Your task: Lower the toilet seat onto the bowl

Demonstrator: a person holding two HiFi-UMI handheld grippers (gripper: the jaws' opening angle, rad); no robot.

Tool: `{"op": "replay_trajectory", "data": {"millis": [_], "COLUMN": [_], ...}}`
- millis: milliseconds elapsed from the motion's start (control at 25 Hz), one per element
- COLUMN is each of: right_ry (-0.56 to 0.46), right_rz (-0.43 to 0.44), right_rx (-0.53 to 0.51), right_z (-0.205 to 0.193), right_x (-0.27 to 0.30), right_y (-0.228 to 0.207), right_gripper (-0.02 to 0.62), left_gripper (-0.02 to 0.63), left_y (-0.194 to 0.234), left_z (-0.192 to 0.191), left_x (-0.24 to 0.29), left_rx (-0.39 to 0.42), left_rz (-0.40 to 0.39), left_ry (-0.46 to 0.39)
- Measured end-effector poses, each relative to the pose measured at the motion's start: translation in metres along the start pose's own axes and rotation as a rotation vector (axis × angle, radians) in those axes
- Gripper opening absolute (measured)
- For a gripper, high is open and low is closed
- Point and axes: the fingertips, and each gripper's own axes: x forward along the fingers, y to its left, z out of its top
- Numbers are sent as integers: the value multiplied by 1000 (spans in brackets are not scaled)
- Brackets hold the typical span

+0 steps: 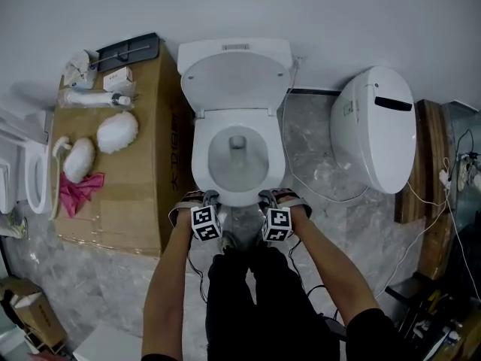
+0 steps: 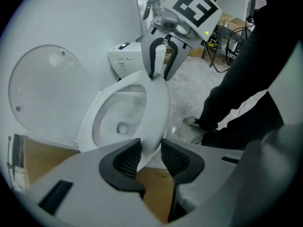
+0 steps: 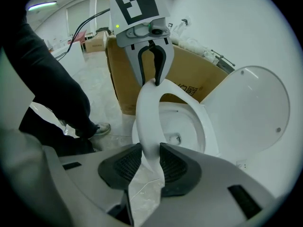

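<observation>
white plastic toilet seat (image 3: 144, 122) looks down on the white ceramic bowl (image 3: 183, 122), left gripper (image 2: 150, 155) and right gripper (image 3: 150, 157) spread loose round its front, so next just slide them clear

Seat (image 1: 201, 155) over bowl (image 1: 237, 160), lid (image 1: 235, 77) behind; box (image 1: 159, 138) placed left, second toilet (image 1: 373, 130) right; left gripper (image 1: 209, 197), right gripper (image 1: 267, 196) set at seat's front.
</observation>
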Motion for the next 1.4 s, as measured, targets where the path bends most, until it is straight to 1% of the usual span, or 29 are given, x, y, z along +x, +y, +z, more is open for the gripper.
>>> {"op": "replay_trajectory", "data": {"millis": [120,280,640,880,1000,1160,1240,1400], "right_ry": [5,4,13,55,69,76,70,63], "right_rz": [-2,-15,-6,28,46,61,79,90], "right_rx": [-4,-17,-14,48,76,124,144,145], "right_z": [-7,-13,-31,-41,-44,-48,-48,-50], "right_x": [18,39,89,120,128,136,138,138], "right_y": [10,21,43,54,56,52,52,56], "right_gripper": [146,156,178,192,192,190,190,192], "left_gripper": [137,137,137,129,126,124,124,126], "left_y": [-9,-18,-35,-41,-44,-45,-45,-47], "left_z": [-5,-15,-29,-39,-40,-45,-48,-48], "left_x": [16,38,86,116,126,139,142,145], "left_rx": [11,50,67,57,67,29,35,26], "left_rz": [-23,-8,-18,-65,-59,-50,-43,-34], "left_ry": [9,3,7,11,12,5,-10,-24]}}
